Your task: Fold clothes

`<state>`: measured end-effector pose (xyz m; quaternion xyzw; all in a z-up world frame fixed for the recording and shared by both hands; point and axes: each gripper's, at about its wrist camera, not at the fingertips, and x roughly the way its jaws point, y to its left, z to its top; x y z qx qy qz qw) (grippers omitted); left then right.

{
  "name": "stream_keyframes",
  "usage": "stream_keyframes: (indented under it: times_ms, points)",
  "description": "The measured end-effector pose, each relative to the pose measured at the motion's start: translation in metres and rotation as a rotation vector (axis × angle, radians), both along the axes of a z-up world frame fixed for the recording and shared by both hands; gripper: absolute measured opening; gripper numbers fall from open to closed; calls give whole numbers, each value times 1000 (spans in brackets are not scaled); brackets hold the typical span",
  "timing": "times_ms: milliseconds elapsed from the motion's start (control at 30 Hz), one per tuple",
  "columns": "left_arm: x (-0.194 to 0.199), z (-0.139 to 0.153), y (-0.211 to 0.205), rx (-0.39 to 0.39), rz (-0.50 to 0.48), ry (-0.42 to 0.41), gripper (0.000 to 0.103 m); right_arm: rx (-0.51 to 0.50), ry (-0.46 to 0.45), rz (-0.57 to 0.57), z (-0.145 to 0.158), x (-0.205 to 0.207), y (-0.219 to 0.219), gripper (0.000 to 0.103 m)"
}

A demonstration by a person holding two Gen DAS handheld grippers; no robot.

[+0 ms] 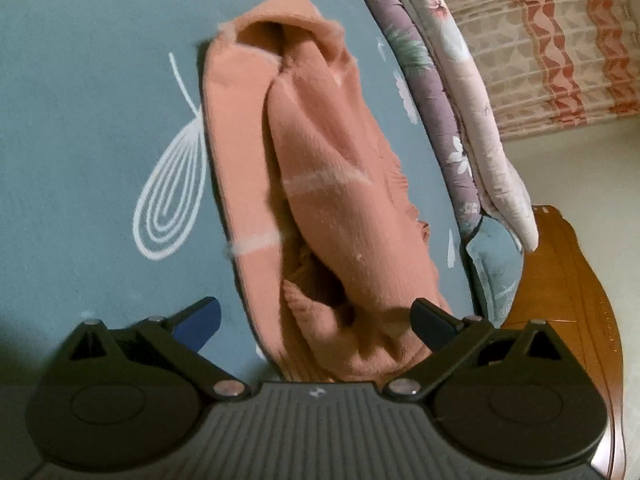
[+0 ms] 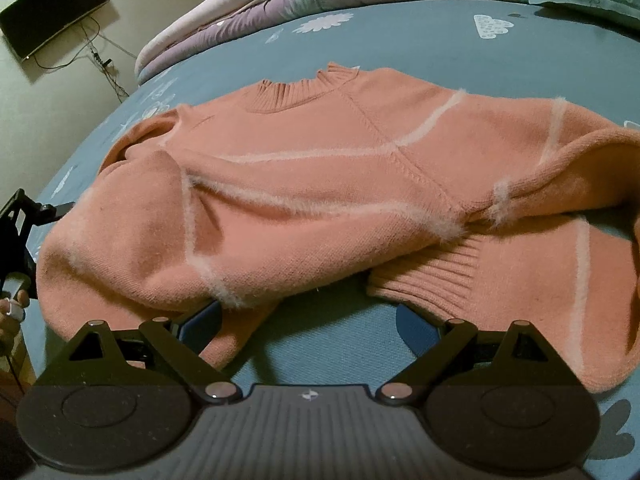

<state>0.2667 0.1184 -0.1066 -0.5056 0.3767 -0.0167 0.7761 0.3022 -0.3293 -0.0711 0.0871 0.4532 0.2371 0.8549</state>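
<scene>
Nearest us: right tool (image 2: 308,320), jaws spread wide, gripping nothing, low at near edge of salmon knit sweater (image 2: 320,168). Sweater lies on blue bedsheet (image 2: 440,44), one sleeve crossed over body, ribbed cuff (image 2: 432,272) just ahead; we judge fold half made. Left tool (image 1: 316,316) also spread, straddling sweater's end, poised to take it. Bare sheet open on near side; folded quilts (image 2: 280,0) bound far side; wooden bed frame (image 1: 560,300) marks mattress edge.
</scene>
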Motion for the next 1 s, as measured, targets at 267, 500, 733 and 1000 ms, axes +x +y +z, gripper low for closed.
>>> stream_keyframes:
  times_ms: [267, 500, 733, 1000]
  points:
    - [7, 4, -1, 64, -39, 1, 100, 95, -79, 12, 42, 6, -2, 97]
    - [17, 27, -7, 287, -108, 40, 101, 68, -174, 187, 91, -4, 42, 97]
    - [12, 69, 0, 793, -195, 123, 101, 15, -210, 331, 115, -11, 114, 98]
    - [7, 72, 56, 888, -249, 149, 102, 48, -59, 538, 82, -14, 252, 98]
